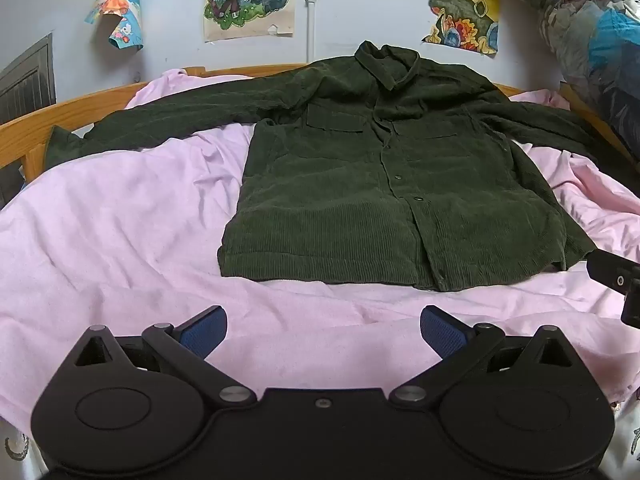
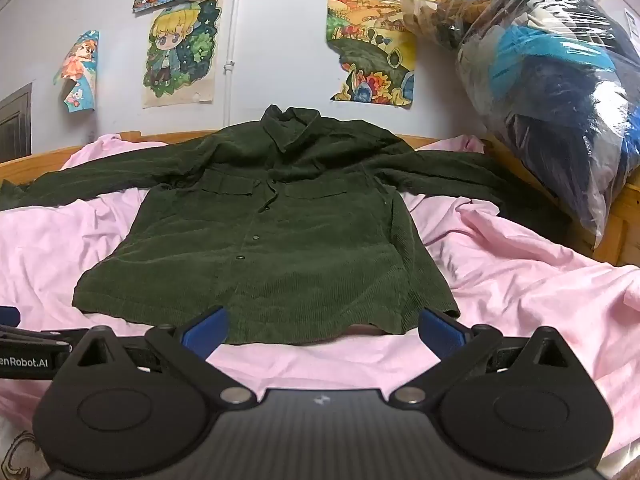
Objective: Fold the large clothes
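Left gripper (image 1: 323, 330): jaws wide apart, empty, above pink sheet (image 1: 120, 220). Right gripper (image 2: 323, 330): same, near hem. Green corduroy jacket (image 1: 384, 184): flat on bed, sleeves spread. Bagged clothes (image 2: 560, 92): far right.

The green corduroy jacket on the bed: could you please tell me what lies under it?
The green corduroy jacket lies spread flat, buttoned, on a rumpled pink sheet, which shows all around it. Whatever lies directly beneath its body is covered and cannot be seen.

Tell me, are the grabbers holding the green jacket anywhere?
No. Both the left gripper and right gripper are open and empty, short of the jacket.
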`<state>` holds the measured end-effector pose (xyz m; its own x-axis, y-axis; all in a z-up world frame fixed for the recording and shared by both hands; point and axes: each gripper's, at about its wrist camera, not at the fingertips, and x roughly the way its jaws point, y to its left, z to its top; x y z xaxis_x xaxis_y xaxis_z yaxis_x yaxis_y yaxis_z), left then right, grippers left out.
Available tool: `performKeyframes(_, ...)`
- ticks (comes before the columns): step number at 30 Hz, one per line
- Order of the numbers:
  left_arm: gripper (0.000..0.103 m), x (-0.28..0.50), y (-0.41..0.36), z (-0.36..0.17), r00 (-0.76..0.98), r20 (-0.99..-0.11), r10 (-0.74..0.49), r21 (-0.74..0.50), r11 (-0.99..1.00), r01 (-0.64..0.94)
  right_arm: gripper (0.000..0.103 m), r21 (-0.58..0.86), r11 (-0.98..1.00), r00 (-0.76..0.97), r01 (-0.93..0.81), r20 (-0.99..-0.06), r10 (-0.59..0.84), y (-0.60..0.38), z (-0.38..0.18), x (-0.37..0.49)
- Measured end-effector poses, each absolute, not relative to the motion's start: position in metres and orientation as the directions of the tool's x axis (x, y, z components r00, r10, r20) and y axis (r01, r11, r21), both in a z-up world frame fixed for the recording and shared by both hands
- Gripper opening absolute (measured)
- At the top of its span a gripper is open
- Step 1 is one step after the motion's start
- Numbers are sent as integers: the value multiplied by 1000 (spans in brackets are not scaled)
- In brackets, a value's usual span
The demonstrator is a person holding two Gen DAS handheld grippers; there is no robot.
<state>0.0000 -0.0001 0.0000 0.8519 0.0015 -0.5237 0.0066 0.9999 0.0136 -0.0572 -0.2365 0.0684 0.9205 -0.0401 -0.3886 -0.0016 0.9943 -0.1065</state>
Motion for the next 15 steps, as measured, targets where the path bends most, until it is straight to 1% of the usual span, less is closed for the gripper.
performKeyframes(15, 102, 0, -5, -1, 852, -524, -1, 15, 1000, 11, 103, -106, 994, 920, -1, -390, -41, -236, 68, -58)
